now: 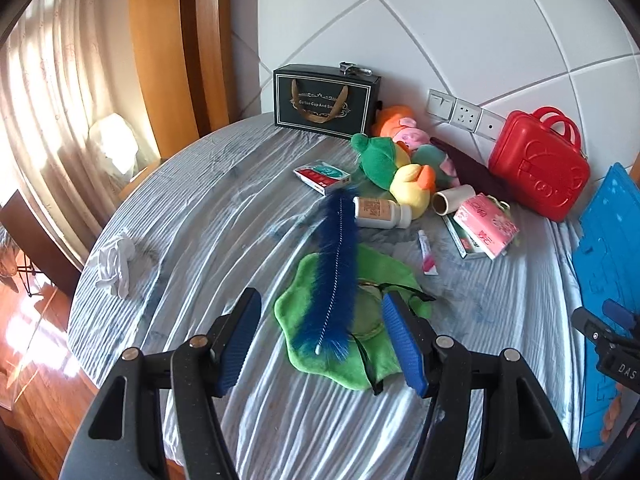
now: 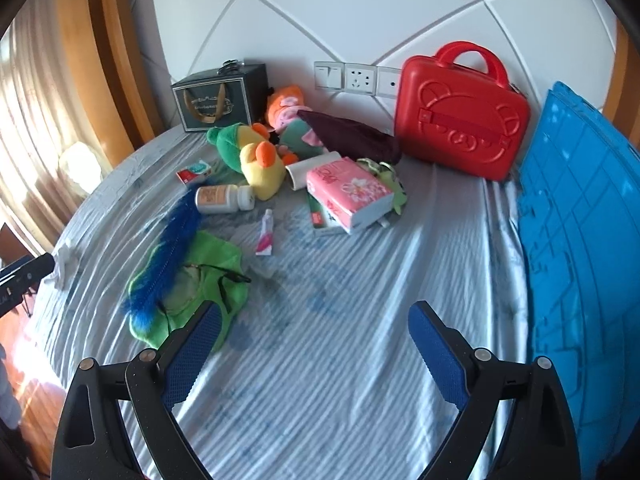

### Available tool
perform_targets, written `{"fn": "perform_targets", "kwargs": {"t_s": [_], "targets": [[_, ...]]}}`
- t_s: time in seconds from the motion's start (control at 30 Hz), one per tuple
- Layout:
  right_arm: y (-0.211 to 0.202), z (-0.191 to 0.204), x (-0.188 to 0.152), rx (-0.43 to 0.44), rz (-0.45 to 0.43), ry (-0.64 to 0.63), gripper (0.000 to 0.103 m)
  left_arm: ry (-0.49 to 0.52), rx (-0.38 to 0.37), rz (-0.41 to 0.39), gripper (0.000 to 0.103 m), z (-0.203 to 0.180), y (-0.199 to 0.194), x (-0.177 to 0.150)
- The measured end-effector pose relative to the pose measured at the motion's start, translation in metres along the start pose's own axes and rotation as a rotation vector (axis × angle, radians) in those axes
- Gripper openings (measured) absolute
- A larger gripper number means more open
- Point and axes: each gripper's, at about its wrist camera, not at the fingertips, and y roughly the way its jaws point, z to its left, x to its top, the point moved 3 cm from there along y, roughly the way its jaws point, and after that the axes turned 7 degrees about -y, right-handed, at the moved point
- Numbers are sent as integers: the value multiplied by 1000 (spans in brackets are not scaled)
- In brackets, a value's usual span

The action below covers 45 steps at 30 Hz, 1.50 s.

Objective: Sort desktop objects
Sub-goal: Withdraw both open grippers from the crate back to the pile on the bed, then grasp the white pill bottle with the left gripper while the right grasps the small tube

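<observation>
Left wrist view: looks forward and down between its own jaws, close over the green cloth [image 1: 352, 320] and blue feather [image 1: 338, 268], facing the white padded wall [image 1: 440, 20]. Curtain [image 1: 52, 100] at far left; edge of the right gripper [image 1: 612, 340] at far right.
Right wrist view: set further right, same heading, over bare striped sheet [image 2: 340, 320]; blue crate [image 2: 580, 220] close on its right.
Shared: cloth, feather, pill bottle [image 2: 224, 199], pink tissue pack [image 2: 350, 194], plush toys [image 2: 256, 160], red case [image 2: 460, 116], black gift box [image 2: 220, 98]

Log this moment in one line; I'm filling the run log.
left gripper: open, over blue brush | right gripper: open, empty
</observation>
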Motion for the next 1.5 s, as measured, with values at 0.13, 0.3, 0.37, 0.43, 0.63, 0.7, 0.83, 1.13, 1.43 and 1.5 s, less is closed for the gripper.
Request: {"fn": "perform_targets", "kwargs": {"t_s": [0.13,0.3,0.37,0.43,0.63,0.7,0.83,1.13,1.43,1.5], "targets": [[13,16,12,-22,8,8,95,23,-41,24,62,6,24,19],[41,41,33,-45,36,3,95,34,-78,68,62,15,62,42],[52,47,39,-48,49,8,95,36,-87,87,62,17,76,48],[65,52,45,-54,65,8,95,44,-97,115,62,16,97,54],[110,53,63,-64,111,18,92,77,-118,174,62,6,147,65],[129,52,68,-60,134,20,86,106,-125,182,62,-3,164,71],[170,51,76,-36,188,17,78,214,-141,190,62,-27,204,83],[237,46,85,-14,258,49,75,530,-251,262,62,-103,298,94],[284,46,84,-4,319,81,53,632,-343,376,65,-141,338,76],[292,44,78,6,345,96,51,642,-303,406,63,-143,349,65]]}}
